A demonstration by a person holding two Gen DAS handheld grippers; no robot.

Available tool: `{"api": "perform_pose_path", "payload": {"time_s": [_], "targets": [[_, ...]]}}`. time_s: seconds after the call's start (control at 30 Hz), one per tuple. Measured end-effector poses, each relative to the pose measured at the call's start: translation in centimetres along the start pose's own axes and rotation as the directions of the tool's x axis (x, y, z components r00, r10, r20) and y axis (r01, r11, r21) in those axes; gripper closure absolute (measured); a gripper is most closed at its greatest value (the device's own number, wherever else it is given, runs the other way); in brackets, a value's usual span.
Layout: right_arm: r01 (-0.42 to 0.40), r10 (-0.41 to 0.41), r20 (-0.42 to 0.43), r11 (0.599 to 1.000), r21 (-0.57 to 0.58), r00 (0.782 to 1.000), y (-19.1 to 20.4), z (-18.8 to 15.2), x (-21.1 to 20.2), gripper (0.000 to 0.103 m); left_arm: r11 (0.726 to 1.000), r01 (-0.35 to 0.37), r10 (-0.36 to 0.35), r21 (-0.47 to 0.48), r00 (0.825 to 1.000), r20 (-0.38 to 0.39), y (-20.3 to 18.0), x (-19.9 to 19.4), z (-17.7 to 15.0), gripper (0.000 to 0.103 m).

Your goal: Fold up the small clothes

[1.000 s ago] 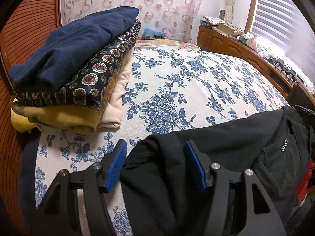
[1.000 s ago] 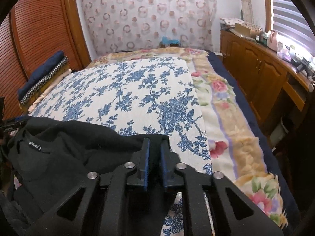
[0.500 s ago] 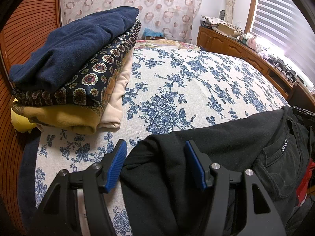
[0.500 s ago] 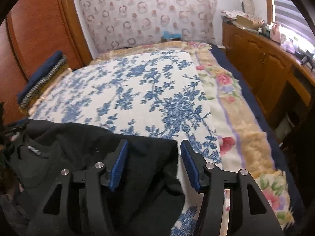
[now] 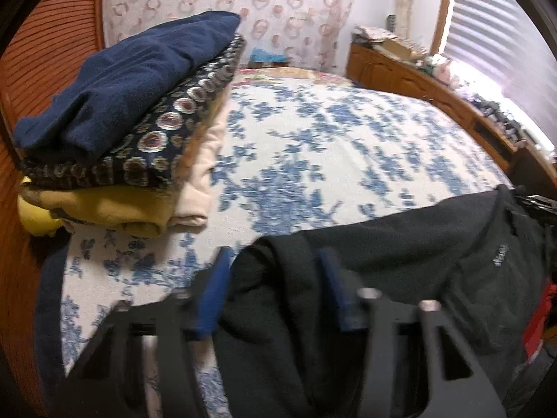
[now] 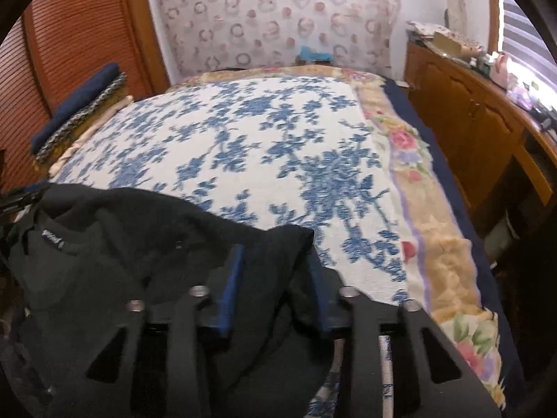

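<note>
A black garment [image 5: 400,254] lies spread along the near edge of the bed, its neck label toward the middle; it also shows in the right wrist view [image 6: 146,244]. My left gripper [image 5: 275,285] is open, its blue pads on either side of the garment's left corner. My right gripper [image 6: 275,278] is open over the garment's right corner, with the cloth lying loose between the pads.
A blue-flowered bedspread [image 5: 330,146] covers the bed. A stack of folded clothes [image 5: 128,115], navy on top, sits at the left edge by the wooden wardrobe; the right wrist view shows the stack [image 6: 83,111] too. Wooden cabinets [image 6: 470,122] run along the right under the window.
My right gripper opened from shut on the garment's corner and stays open. The left gripper stayed open and both views shifted slightly, with motion blur now.
</note>
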State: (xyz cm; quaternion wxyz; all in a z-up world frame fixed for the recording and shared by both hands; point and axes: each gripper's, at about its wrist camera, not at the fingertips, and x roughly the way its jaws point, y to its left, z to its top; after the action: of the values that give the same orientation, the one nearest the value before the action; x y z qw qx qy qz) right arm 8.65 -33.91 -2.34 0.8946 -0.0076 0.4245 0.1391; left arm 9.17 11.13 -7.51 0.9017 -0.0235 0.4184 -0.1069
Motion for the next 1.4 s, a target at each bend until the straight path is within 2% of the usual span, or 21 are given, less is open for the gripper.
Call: {"api": "perform_pose_path", "payload": {"time_s": [0.03, 0.07, 0.17, 0.33, 0.43, 0.57, 0.77, 1.0, 1.1, 1.13, 1.23, 1.27, 1.33, 1.37, 1.4], "targets": [[-0.018, 0.018, -0.002, 1.000, -0.003, 1.000, 0.2, 0.0, 0.0, 0.090, 1.000, 0.007, -0.007, 0.004, 1.000, -0.001, -0.2, -0.1, -0.1, 0.077], [-0.021, 0.021, -0.001, 1.000, -0.008, 1.000, 0.4, -0.1, -0.1, 0.092, 0.999, 0.040, -0.040, 0.008, 0.999, -0.008, -0.3, -0.2, -0.1, 0.088], [-0.039, 0.039, 0.017, 0.999, -0.012, 0.999, 0.9, -0.3, -0.6, 0.095, 0.998, 0.061, -0.061, 0.005, 0.998, 0.004, -0.6, -0.9, -0.4, 0.094], [-0.067, 0.067, 0.124, 0.998, -0.002, 0.990, 1.4, -0.4, -4.3, 0.096, 0.992, 0.122, -0.120, -0.012, 0.985, 0.126, -1.4, -5.3, -0.1, 0.096], [-0.082, 0.081, 0.201, 0.997, -0.004, 0.976, 1.7, -0.1, -7.7, 0.097, 0.989, 0.148, -0.142, -0.014, 0.966, 0.215, -2.2, -9.3, 0.1, 0.096], [-0.090, 0.086, 0.252, 0.996, 0.002, 0.964, 2.2, 0.2, -11.4, 0.097, 0.987, 0.163, -0.157, 0.009, 0.932, 0.328, -3.6, -14.4, 0.2, 0.096], [-0.092, 0.097, 0.345, 0.995, -0.033, 0.933, 3.1, 1.0, -17.2, 0.097, 0.985, 0.168, -0.172, 0.048, 0.886, 0.430, -4.7, -19.8, 0.7, 0.097], [-0.084, 0.129, 0.480, 0.990, -0.114, 0.868, 4.6, 3.0, -25.8, 0.097, 0.978, 0.178, -0.209, 0.111, 0.792, 0.573, -6.0, -26.9, 2.6, 0.097], [-0.056, 0.133, 0.522, 0.985, -0.161, 0.843, 5.1, 4.9, -28.8, 0.097, 0.982, 0.123, -0.185, 0.142, 0.765, 0.617, -6.2, -29.1, 4.7, 0.097], [-0.041, 0.129, 0.530, 0.984, -0.175, 0.838, 5.2, 5.7, -29.4, 0.097, 0.983, 0.107, -0.176, 0.147, 0.761, 0.625, -6.2, -29.3, 5.5, 0.097], [0.005, 0.107, 0.555, 0.980, -0.198, 0.825, 5.1, 9.9, -30.4, 0.097, 0.988, 0.050, -0.135, 0.150, 0.757, 0.639, -6.0, -29.2, 9.4, 0.097], [0.019, 0.099, 0.556, 0.979, -0.203, 0.825, 5.1, 11.0, -30.3, 0.097, 0.988, 0.033, -0.121, 0.150, 0.766, 0.632, -5.9, -28.4, 11.1, 0.097], [0.065, 0.061, 0.542, 0.975, -0.210, 0.838, 4.8, 15.1, -28.6, 0.097, 0.991, 0.020, -0.099, 0.135, 0.788, 0.608, -5.3, -26.2, 14.4, 0.096], [0.074, 0.050, 0.527, 0.975, -0.210, 0.848, 4.4, 16.3, -27.6, 0.097, 0.991, -0.008, -0.073, 0.137, 0.817, 0.573, -5.2, -23.9, 16.6, 0.095], [0.094, 0.025, 0.510, 0.974, -0.206, 0.860, 4.0, 18.0, -26.0, 0.097, 0.989, -0.030, -0.052, 0.142, 0.838, 0.543, -5.1, -21.9, 18.0, 0.093]]}}
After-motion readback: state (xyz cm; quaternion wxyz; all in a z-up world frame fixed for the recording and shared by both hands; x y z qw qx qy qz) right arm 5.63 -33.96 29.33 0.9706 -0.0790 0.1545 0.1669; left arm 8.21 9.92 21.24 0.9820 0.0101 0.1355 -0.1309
